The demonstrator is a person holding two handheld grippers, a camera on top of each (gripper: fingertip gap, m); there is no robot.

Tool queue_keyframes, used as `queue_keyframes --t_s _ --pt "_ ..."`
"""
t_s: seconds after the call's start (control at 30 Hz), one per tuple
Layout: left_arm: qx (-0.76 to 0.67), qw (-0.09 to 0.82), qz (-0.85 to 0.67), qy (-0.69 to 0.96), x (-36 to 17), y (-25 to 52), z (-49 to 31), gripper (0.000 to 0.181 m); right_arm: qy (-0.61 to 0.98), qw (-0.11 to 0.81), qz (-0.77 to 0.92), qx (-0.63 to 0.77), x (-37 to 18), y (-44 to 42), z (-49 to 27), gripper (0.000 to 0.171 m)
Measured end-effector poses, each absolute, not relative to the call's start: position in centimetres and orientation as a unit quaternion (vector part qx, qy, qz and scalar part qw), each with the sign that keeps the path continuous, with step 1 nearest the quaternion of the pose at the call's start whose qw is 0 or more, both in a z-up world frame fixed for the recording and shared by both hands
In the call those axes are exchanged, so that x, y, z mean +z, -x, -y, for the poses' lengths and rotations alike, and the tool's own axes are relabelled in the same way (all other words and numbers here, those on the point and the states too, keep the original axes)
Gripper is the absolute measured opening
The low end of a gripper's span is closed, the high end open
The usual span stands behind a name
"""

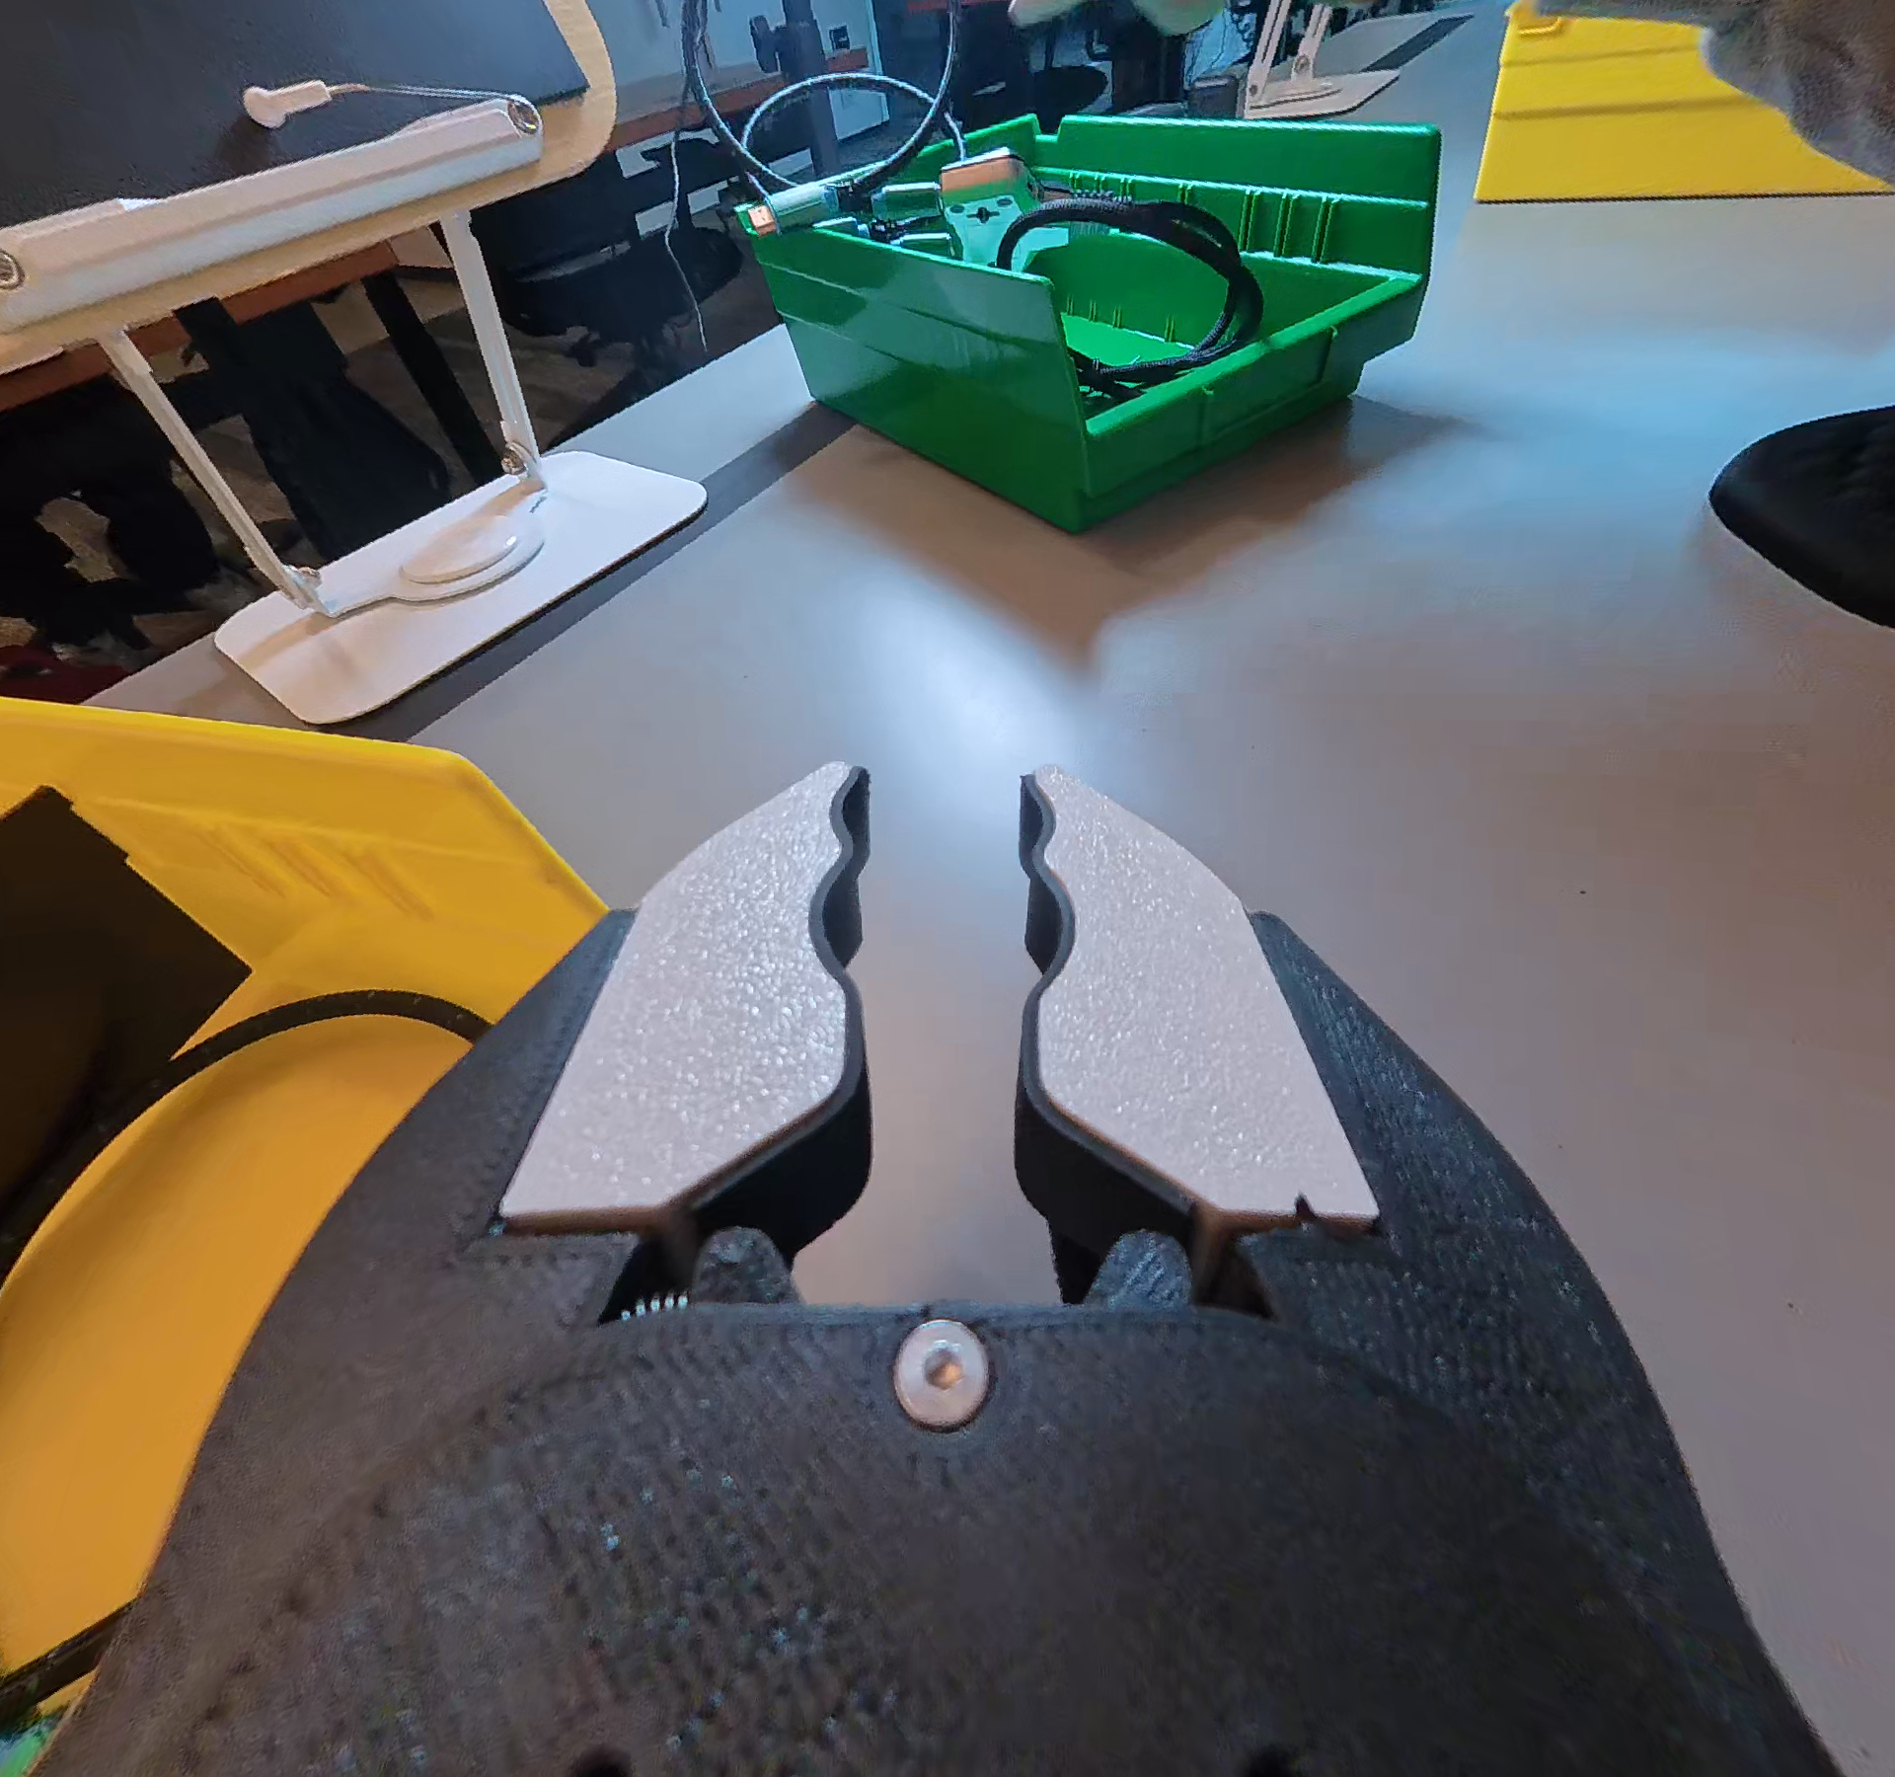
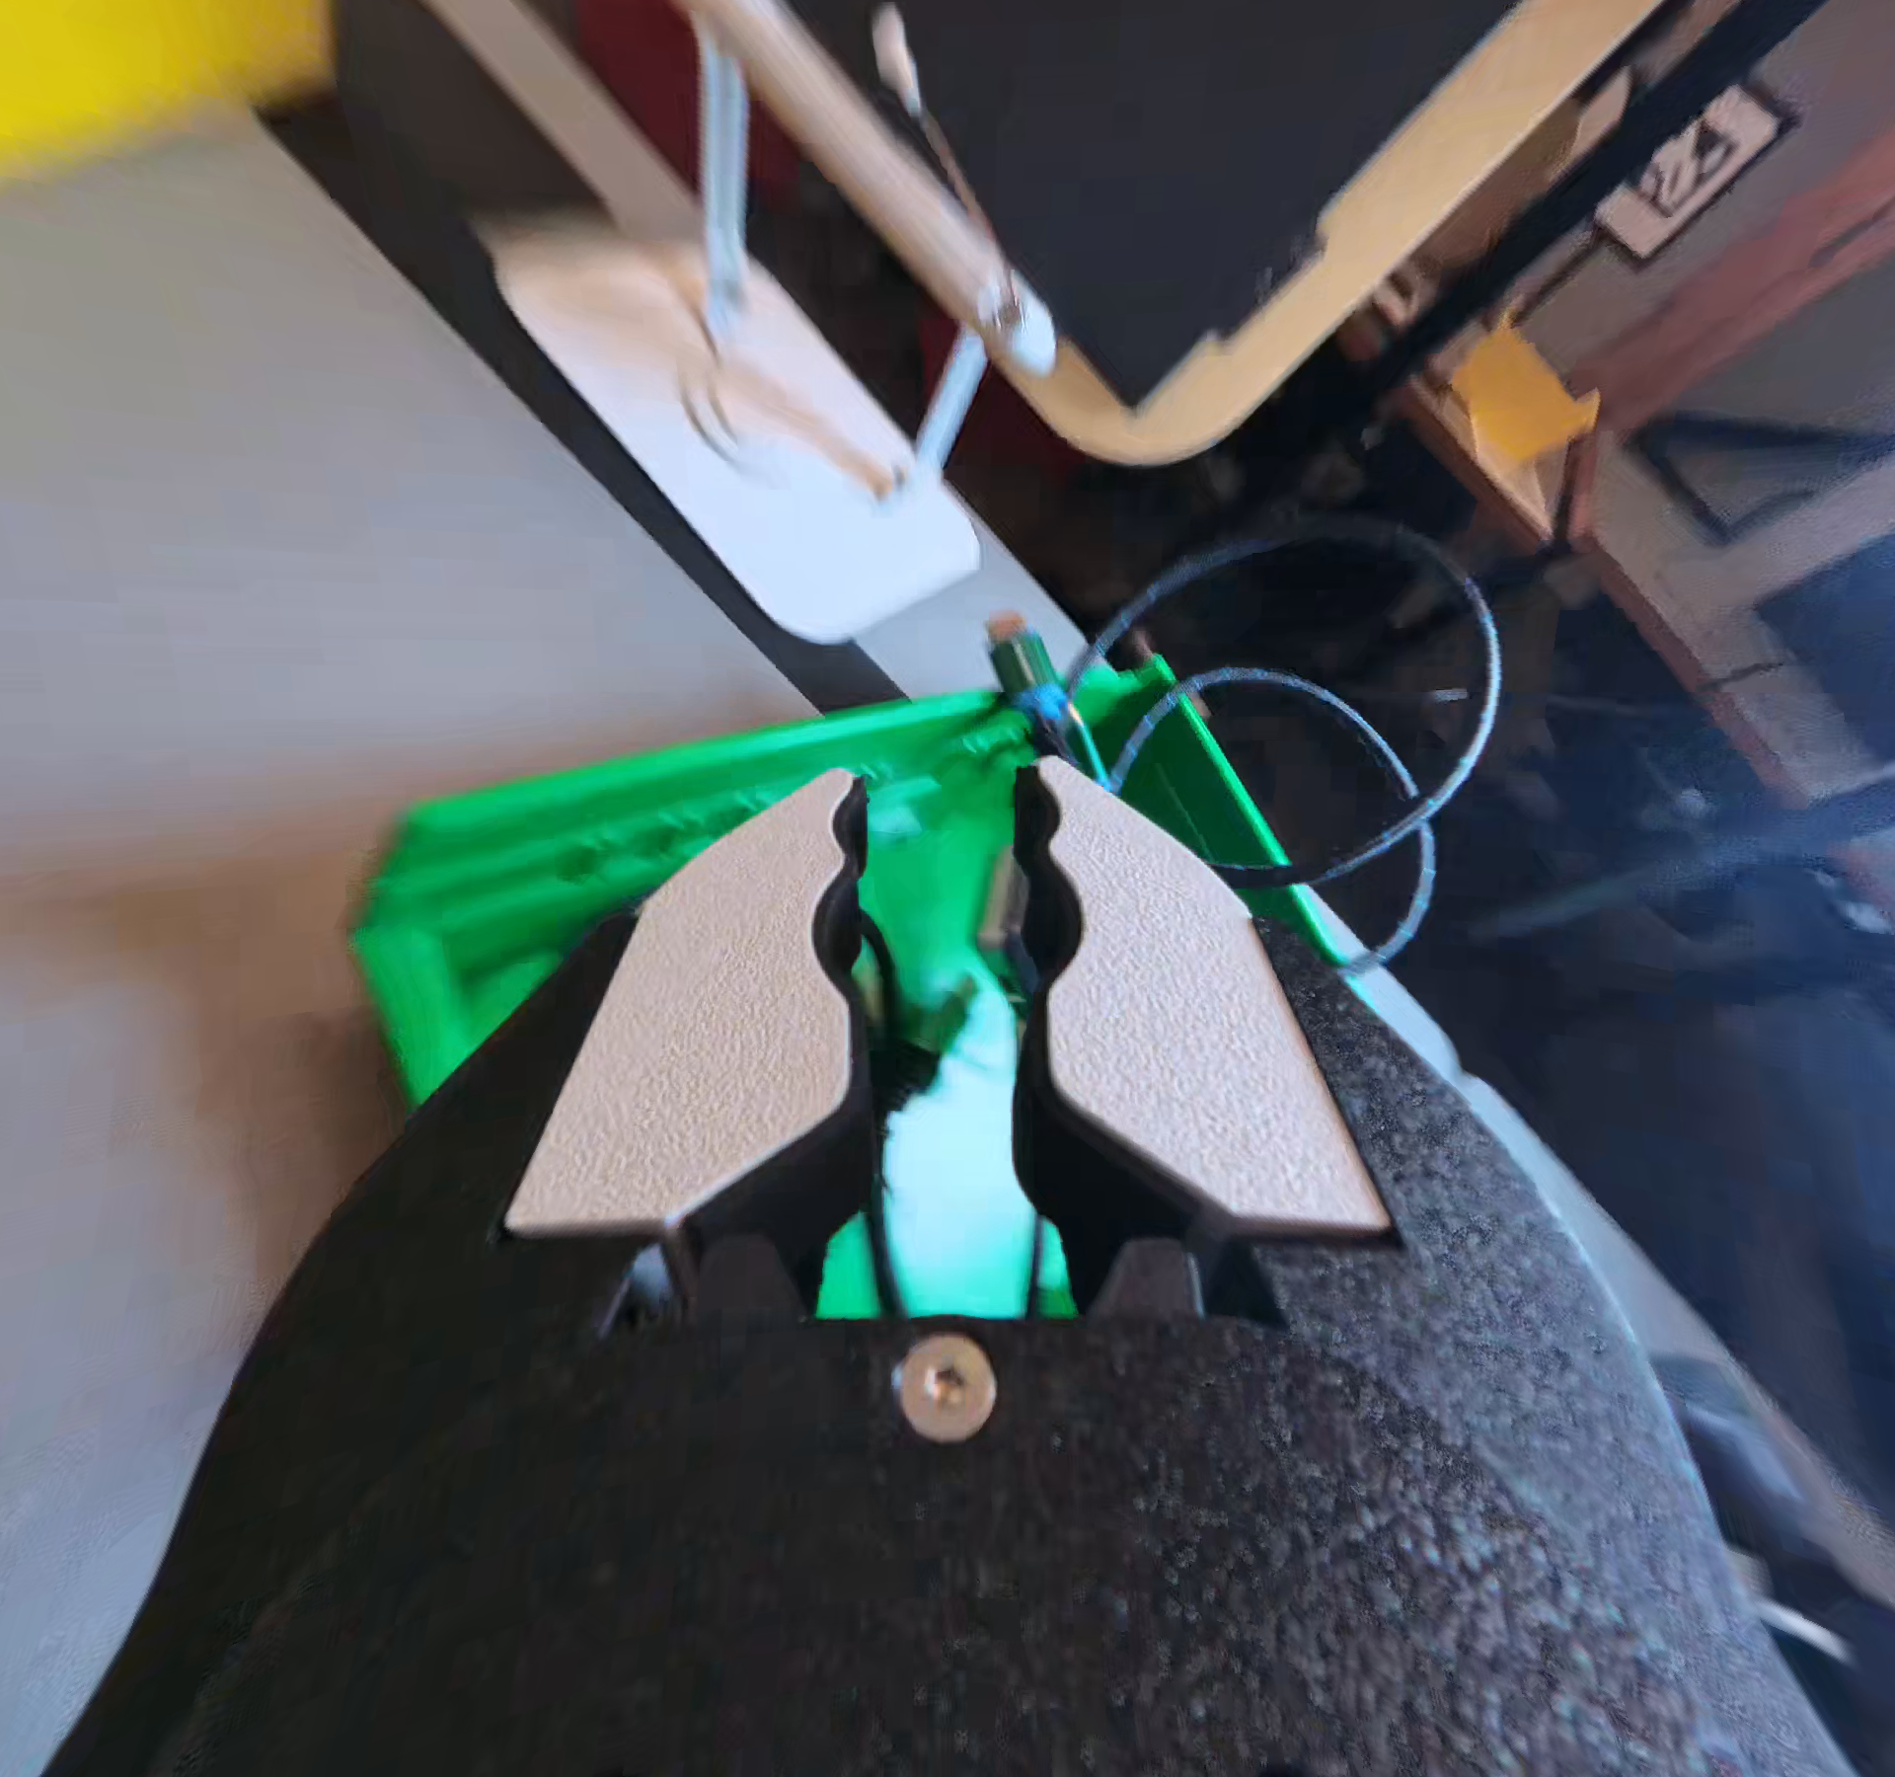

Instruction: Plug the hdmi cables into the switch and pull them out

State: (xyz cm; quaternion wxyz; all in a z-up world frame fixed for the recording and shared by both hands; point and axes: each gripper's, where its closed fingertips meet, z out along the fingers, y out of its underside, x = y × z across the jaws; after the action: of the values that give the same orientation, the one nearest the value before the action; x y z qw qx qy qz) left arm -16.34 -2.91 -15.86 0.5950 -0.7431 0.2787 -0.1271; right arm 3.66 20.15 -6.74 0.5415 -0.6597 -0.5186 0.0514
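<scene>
On the grey table (image 1: pixel 1179 702), toward one o'clock from the left gripper (image 1: pixel 943 789), a green bin (image 1: pixel 954 374) holds the black braided hdmi cables (image 1: pixel 1159 230) and a small silver switch (image 1: pixel 986 179); one cable loops up over the bin's far rim. The left gripper hovers low above bare tabletop, released and empty. The right gripper (image 2: pixel 941 784) hangs over the bin, its jaws also apart around nothing. A white stand (image 1: pixel 461 589) sits at ten o'clock, a yellow bin (image 1: pixel 308 866) at nine.
</scene>
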Motion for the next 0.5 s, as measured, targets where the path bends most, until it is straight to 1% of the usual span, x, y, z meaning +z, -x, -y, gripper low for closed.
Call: queue_keyframes --t_s 0.03,0.1,0.17,0.23,0.33,0.37,0.47,0.5 --pt "-0.126 0.596 -0.279 0.743 -15.9 16.4 2.9 0.028 0.65 0.562 0.5 0.106 -5.8 -3.5 -17.9 0.027" --pt "-0.123 0.598 -0.282 0.74 -15.9 16.3 2.9 0.023 0.634 0.575 0.472 0.21 -5.4 -3.4 -13.0 0.027" --pt "-0.119 0.605 -0.286 0.734 -15.7 16.2 3.0 0.017 0.626 0.564 0.447 0.299 -6.9 -3.3 -8.6 0.026" --pt "-0.113 0.614 -0.288 0.726 -15.5 16.2 3.0 0.01 0.625 0.549 0.429 0.354 -9.5 -3.2 -5.4 0.025" --pt "-0.103 0.627 -0.282 0.719 -15.1 16.6 2.9 0.002 0.613 0.549 0.423 0.38 -12.4 -2.9 -3.7 0.021" --pt "-0.098 0.631 -0.279 0.717 -15.0 16.8 2.8 0.001 0.609 0.545 0.441 0.372 -12.3 -2.7 -3.4 0.022" --pt "-0.072 0.641 -0.272 0.714 -14.4 17.6 2.7 0.003 0.571 0.596 0.449 0.343 -10.4 -2.8 -3.6 0.022" --pt "-0.063 0.643 -0.269 0.714 -14.2 17.9 2.7 0.004 0.569 0.596 0.446 0.349 -10.5 -2.7 -3.4 0.021"
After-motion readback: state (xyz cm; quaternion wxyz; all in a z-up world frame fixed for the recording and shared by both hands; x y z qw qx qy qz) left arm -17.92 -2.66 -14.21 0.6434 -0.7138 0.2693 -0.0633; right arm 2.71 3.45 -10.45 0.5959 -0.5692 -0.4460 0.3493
